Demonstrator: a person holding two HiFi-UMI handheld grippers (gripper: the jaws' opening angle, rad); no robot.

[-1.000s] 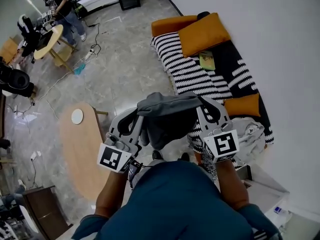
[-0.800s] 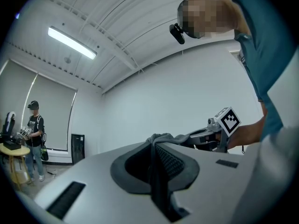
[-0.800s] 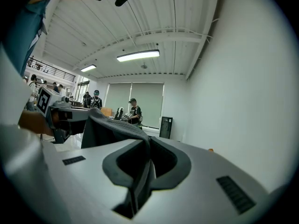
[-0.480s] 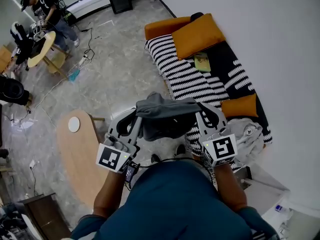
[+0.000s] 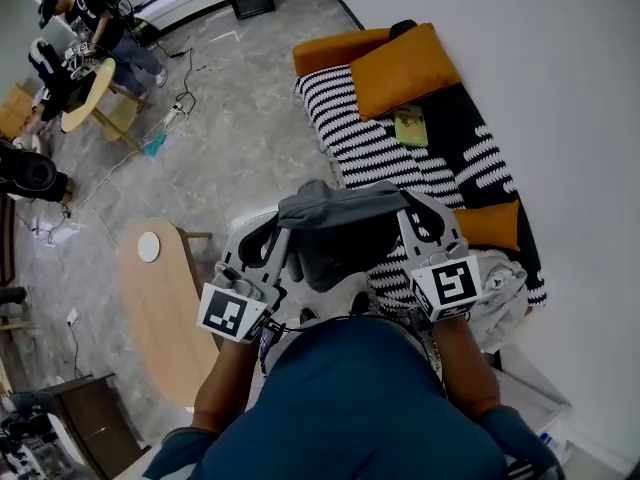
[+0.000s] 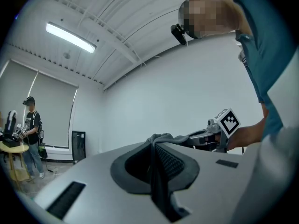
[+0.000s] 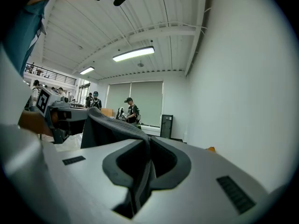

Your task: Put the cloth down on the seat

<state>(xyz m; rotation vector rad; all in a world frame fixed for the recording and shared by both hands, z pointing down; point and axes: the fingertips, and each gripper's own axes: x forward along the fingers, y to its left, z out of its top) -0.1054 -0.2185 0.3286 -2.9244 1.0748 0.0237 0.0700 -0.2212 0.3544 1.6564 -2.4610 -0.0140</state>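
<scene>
A grey cloth (image 5: 335, 223) hangs stretched between my two grippers at chest height, drooping in the middle. My left gripper (image 5: 288, 216) is shut on the cloth's left end, and the fabric (image 6: 156, 169) is pinched between its pads. My right gripper (image 5: 400, 206) is shut on the right end, where the cloth (image 7: 110, 125) runs out of the jaws towards the left gripper (image 7: 58, 115). The sofa seat (image 5: 385, 153), covered in black and white stripes, lies ahead and to the right, below the cloth.
Orange cushions (image 5: 405, 68) (image 5: 487, 223) and a greenish book (image 5: 411, 125) lie on the sofa. A pile of pale clothes (image 5: 503, 276) sits at its near end. An oval wooden table (image 5: 165, 303) stands at the left. People work at a round table (image 5: 85, 78) far left.
Both grippers keep their hold on the cloth. The head view has swayed a little; the cloth and the grippers stay almost where they were above the sofa's near end.
</scene>
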